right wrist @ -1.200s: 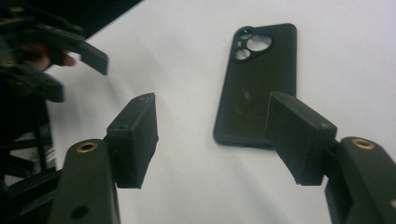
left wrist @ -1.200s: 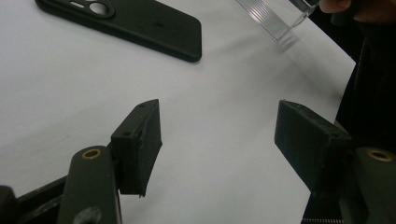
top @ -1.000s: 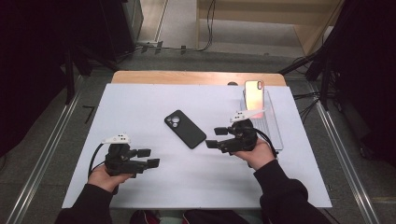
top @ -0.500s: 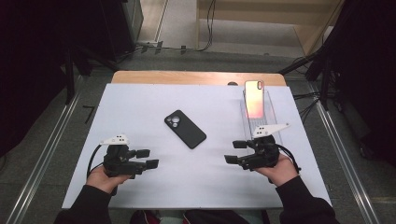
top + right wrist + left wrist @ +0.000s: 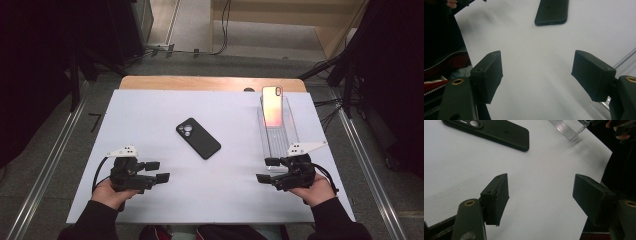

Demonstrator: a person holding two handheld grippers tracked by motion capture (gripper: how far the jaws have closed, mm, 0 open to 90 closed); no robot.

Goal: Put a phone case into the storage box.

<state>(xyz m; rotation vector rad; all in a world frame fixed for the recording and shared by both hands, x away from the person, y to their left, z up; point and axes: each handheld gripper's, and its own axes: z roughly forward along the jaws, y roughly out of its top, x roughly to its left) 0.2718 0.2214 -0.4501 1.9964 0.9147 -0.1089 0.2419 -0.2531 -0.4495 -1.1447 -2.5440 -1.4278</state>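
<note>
A black phone lies camera side up in the middle of the white table top. An orange-pink phone leans upright at the far end of a clear plastic stand at the right. My left gripper rests open near the front left, jaws pointing right. My right gripper sits open at the front right, just before the stand, jaws pointing left; they have just been opening, with nothing between them. The left gripper view has its open jaws over bare table, the black phone beyond. In the right gripper view the jaws also stand wide apart.
A wooden strip runs along the table's far edge. Metal rails flank the table on both sides, and cables lie on the floor behind. The stand's near end and the other hand appear in the left gripper view.
My right gripper has drawn back from beside the black phone toward the front right corner of the table. The left gripper has stayed put.
</note>
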